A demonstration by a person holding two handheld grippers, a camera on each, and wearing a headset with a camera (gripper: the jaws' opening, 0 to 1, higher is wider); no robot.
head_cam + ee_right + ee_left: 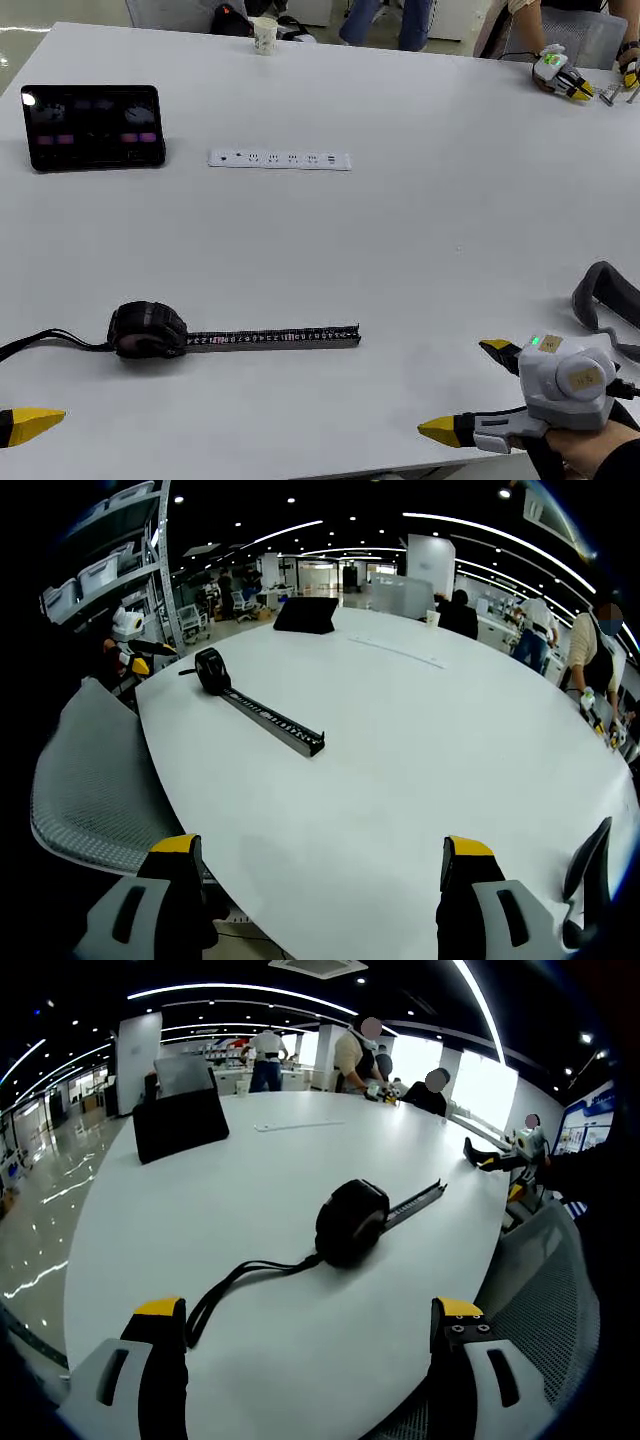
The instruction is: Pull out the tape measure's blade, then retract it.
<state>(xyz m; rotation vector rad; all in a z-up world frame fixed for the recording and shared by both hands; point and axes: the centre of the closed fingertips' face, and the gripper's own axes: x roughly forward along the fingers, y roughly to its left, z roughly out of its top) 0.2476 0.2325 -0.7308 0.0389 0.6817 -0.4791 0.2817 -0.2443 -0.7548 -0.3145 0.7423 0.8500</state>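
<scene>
A black tape measure (147,330) lies on the white table (400,230) with its blade (275,338) drawn out to the right and a black wrist strap (45,342) trailing left. In the left gripper view the case (352,1222) sits ahead of my open left gripper (305,1335), well apart from it. My right gripper (468,388) is open at the table's near right edge, far from the blade's tip (312,744). The left gripper's yellow fingertip (30,423) shows at the bottom left of the head view.
A dark tablet (93,125) stands at the back left, with a white power strip (280,159) beside it and a paper cup (265,35) at the far edge. A grey strap (605,300) lies near the right edge. Other people's grippers (560,75) work at the far right.
</scene>
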